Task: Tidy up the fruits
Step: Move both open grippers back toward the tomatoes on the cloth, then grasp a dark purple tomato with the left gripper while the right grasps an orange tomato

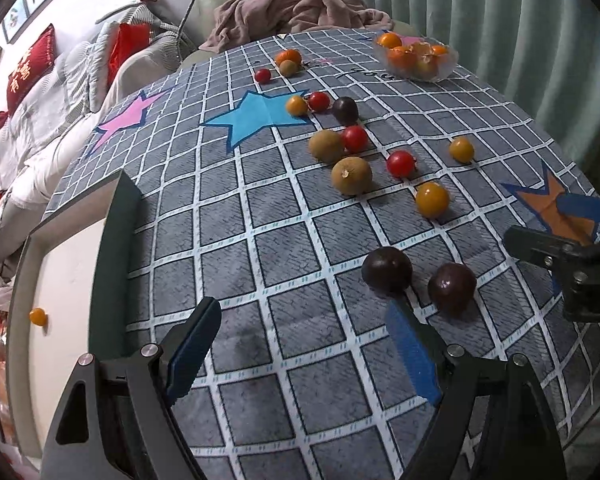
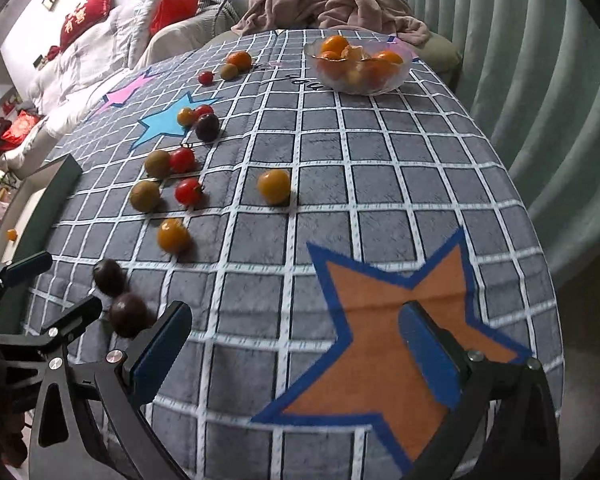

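Note:
Several fruits lie loose on the grid-patterned tablecloth [image 1: 260,264]: two dark purple passion fruits [image 1: 387,270] [image 1: 452,287] nearest, yellow tomatoes [image 1: 432,199], red tomatoes [image 1: 401,163] and brown kiwis [image 1: 351,175] farther out. A clear glass bowl [image 1: 417,58] at the far right holds orange fruits; it also shows in the right wrist view [image 2: 358,65]. My left gripper [image 1: 306,324] is open and empty, its right finger just below the nearer passion fruit. My right gripper [image 2: 296,334] is open and empty over the orange star [image 2: 384,320].
A yellow tomato [image 1: 37,316] lies off the table at the left, on a pale surface. A pink blanket [image 1: 300,8] lies on a chair behind the table. A bed with red cushions [image 1: 30,66] stands at the left. Pale curtains [image 2: 520,80] hang at the right.

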A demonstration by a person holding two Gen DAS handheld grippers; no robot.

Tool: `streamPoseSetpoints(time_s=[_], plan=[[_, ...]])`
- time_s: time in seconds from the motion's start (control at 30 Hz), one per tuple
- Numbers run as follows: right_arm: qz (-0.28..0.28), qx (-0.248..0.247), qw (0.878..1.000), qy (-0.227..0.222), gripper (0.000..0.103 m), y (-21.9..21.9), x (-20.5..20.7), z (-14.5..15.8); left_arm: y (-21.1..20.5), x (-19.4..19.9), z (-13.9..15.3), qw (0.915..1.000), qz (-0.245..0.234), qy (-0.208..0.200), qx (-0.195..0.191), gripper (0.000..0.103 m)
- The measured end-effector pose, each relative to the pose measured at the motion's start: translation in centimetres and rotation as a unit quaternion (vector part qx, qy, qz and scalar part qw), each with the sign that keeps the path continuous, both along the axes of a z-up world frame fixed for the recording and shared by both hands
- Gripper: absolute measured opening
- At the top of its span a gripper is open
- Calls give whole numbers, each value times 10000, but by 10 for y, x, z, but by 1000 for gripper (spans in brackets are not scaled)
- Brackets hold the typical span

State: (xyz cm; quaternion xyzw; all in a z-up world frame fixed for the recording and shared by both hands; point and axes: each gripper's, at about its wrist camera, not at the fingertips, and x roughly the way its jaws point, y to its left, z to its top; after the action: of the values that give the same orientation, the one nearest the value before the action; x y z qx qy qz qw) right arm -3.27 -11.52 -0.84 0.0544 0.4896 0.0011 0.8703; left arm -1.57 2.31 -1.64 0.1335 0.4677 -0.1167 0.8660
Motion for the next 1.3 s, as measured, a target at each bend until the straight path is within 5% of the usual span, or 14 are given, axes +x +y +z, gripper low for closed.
streamPoseSetpoints(time_s=[0.47, 0.67, 0.73, 0.77, 0.8, 0.97, 1.13, 1.3], plan=[[47, -118, 9998, -156, 98, 3, 50, -5, -23, 21, 6, 9991, -140, -121, -372, 85], [152, -154, 9992, -325, 69, 7, 62, -1, -26, 29, 4, 9985, -69, -24, -545, 85], [227, -180, 9989, -365, 50, 9, 62, 1, -26, 34, 2, 9979, -24, 75, -647, 85], [278, -155, 9988, -378, 29, 10, 61, 1, -25, 35, 2, 9974, 3, 129, -710, 85], [300, -123, 9987, -381, 23, 10, 60, 1, -24, 35, 1, 9970, 8, 163, -757, 82], [272, 213, 9986, -401, 23, 2, 51, 1, -28, 35, 1, 9952, -114, 306, -922, 62], [200, 527, 9976, -392, 23, -10, 38, 5, -38, 32, 2, 9927, -365, 457, -1059, 25], [116, 799, 9960, -394, 23, -17, 25, 10, -36, 26, 4, 9929, -327, 416, -1066, 25]])
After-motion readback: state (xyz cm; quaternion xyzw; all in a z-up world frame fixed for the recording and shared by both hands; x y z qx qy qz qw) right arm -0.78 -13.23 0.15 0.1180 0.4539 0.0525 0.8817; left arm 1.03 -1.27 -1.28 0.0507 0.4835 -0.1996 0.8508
